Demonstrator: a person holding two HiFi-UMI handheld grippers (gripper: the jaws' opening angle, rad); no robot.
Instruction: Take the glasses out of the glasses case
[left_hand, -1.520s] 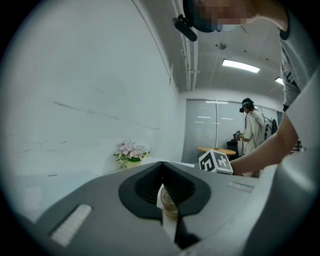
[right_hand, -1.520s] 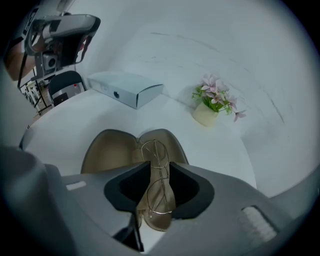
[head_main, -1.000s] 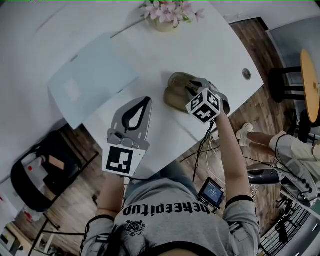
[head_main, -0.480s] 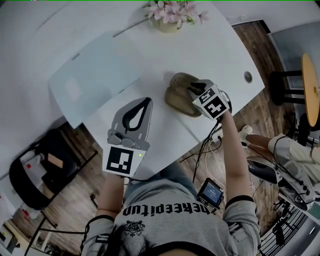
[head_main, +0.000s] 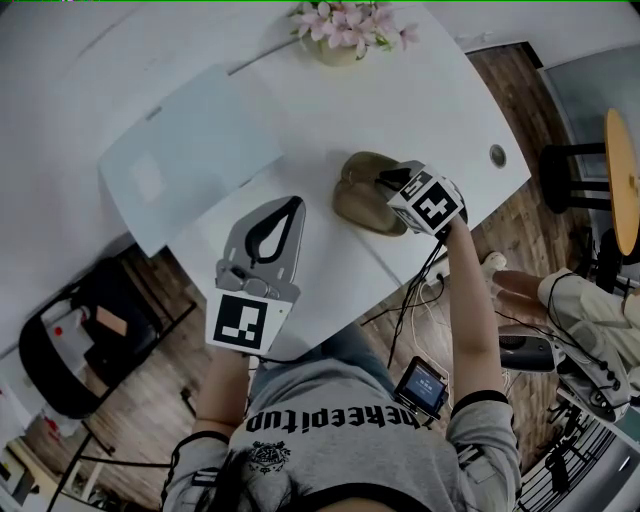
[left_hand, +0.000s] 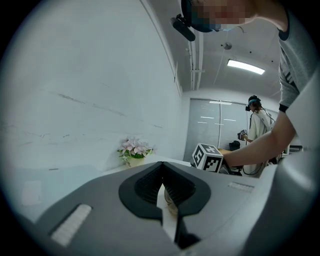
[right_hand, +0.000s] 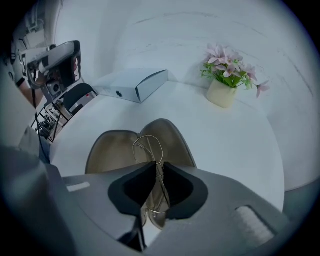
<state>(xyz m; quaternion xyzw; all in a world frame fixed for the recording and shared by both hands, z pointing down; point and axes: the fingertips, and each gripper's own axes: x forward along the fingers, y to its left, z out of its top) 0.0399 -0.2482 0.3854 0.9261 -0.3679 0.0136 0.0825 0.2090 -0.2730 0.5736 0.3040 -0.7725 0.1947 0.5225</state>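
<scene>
An olive glasses case lies open on the white table, both halves facing up. Thin wire-rimmed glasses stand inside it. My right gripper points steeply down into the case. Its jaws are closing with the glasses' frame between the tips, and a narrow gap still shows beside the wire. My left gripper rests level over the table to the left of the case, shut with nothing in it.
A flat pale-blue box lies at the back left of the table. A pot of pink flowers stands at the far edge. The table's rounded edge runs just right of the case. Another person stands across the room.
My right gripper has rolled and tilted over the case, and its marker cube has shifted a little to the right. The left gripper has not moved.
</scene>
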